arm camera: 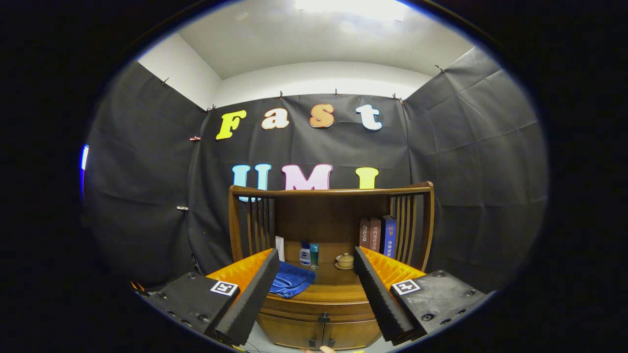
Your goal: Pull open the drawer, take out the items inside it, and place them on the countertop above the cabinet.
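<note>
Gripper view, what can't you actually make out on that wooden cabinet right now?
- Drawer contents: front closed, hiding the inside.
- Cabinet doors: lower part cut off by the view's edge.
- Blue cloth: partly hidden behind one of the open fingers.
- Small bottles, lidded cup: too small for detail.

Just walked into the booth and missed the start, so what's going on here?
A person's handheld gripper faces a wooden cabinet, its fingers spread open and holding nothing. The cabinet front below looks shut. On the countertop beyond the fingers lie a blue cloth, two small bottles, a lidded cup and some books. Nothing has been touched.
</note>
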`<state>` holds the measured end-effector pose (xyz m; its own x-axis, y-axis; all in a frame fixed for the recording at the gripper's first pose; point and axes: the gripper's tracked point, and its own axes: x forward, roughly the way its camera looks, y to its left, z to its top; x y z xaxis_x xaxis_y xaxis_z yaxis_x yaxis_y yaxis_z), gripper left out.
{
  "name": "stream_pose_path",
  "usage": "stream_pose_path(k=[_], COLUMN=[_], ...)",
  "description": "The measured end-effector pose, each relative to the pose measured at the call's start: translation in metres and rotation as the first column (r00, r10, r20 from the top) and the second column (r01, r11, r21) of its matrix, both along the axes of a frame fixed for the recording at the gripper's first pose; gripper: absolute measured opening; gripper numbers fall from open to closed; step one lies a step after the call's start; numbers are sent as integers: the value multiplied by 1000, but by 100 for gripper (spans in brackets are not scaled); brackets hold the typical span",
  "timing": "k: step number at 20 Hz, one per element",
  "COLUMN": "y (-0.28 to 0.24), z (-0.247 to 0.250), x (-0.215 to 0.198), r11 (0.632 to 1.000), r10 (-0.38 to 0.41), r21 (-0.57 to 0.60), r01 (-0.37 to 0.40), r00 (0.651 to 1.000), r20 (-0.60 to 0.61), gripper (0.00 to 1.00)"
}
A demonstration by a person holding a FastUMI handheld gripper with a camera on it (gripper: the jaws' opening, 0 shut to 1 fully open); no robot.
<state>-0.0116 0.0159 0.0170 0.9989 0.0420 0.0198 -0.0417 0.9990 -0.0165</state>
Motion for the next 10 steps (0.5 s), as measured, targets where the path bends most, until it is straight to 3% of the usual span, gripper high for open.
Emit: stream_pose_path(k=[10], y=[-11], z=[-26], x=[18], r11=[999], r10=[1], r21=[42], r01=[1], r00=[999], r20=[-53], gripper=[98])
